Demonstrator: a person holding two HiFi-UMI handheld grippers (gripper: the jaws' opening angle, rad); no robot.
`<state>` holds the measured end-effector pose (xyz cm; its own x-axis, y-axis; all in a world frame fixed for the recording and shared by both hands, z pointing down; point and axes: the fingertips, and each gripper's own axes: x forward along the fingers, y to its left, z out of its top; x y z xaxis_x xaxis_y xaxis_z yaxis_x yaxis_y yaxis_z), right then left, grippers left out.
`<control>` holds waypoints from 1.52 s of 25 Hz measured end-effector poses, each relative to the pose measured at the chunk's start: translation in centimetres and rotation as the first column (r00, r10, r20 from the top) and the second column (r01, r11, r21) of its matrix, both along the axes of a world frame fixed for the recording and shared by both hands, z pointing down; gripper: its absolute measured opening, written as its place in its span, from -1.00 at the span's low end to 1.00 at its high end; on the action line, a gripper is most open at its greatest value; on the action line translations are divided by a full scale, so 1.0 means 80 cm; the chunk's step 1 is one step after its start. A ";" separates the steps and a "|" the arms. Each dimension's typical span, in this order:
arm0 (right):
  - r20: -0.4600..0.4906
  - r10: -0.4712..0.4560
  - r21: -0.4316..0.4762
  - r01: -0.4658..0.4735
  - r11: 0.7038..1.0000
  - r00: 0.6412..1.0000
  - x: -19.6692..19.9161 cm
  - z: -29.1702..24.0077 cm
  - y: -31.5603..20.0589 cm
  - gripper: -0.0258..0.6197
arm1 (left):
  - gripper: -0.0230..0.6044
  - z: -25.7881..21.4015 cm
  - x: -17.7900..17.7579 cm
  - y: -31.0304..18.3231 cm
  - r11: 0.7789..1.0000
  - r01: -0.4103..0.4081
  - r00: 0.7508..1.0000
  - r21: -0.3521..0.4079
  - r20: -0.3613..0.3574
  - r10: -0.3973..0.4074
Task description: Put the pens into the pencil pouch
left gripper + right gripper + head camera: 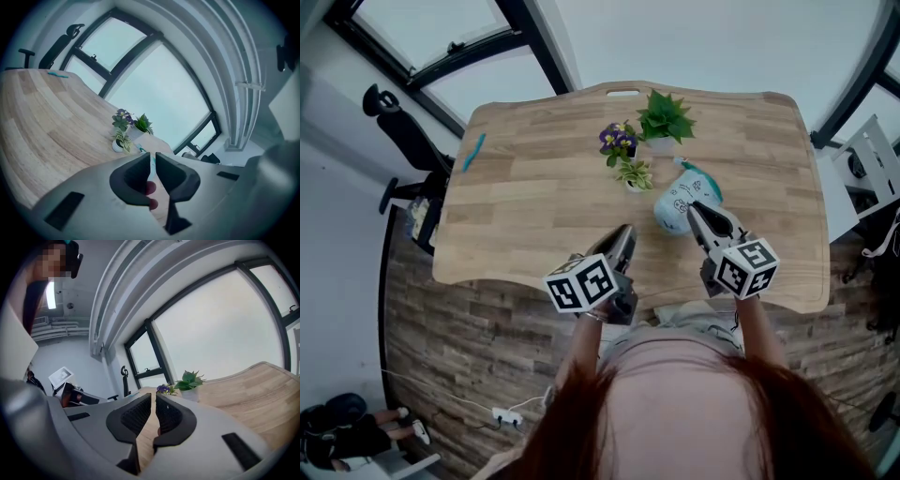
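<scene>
Pens like this one are thin, hard and light, so one can roll away or slip if it is pinched at the tip. The middle looks like the best place to grab. One teal pen (473,152) lies on the table (534,216), far to the left of the pouch (678,204), close to the table's edge. The pouch looks soft and floppy, so it may slide or fold when a pen is pushed in. Holding it by its open end should help. A teal bit shows at the pouch's far end, but it is too small to tell if it is another pen. The right gripper (694,210) points at the pouch's near side, with a thin gap between its jaws and nothing in them. The left gripper (623,232) is near the pouch, to its left. Its jaws are almost together too, and empty.
</scene>
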<state>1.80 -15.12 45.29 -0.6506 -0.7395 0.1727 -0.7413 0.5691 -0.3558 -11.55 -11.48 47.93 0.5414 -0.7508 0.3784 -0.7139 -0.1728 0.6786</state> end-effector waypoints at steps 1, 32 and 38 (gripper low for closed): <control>-0.004 0.008 0.004 -0.008 1.000 1.000 0.001 -0.002 0.005 -0.84 | -0.83 -0.002 0.000 0.004 1.000 -0.007 1.000 0.013 0.013 0.006; -0.105 0.170 0.212 -0.145 0.967 0.980 -0.014 -0.106 0.149 -0.92 | -0.92 -0.111 0.005 0.113 0.886 -0.185 0.923 0.425 0.385 0.009; -0.105 0.174 0.242 -0.145 0.959 0.979 -0.013 -0.125 0.161 -0.92 | -0.92 -0.132 0.011 0.124 0.861 -0.205 0.903 0.466 0.430 -0.017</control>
<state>0.80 -2.26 35.26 -0.5054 -0.8611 0.0557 -0.8590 0.4959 -0.1273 -10.71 -1.53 37.35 0.5001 -0.8479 0.1758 -0.8654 -0.4818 0.1377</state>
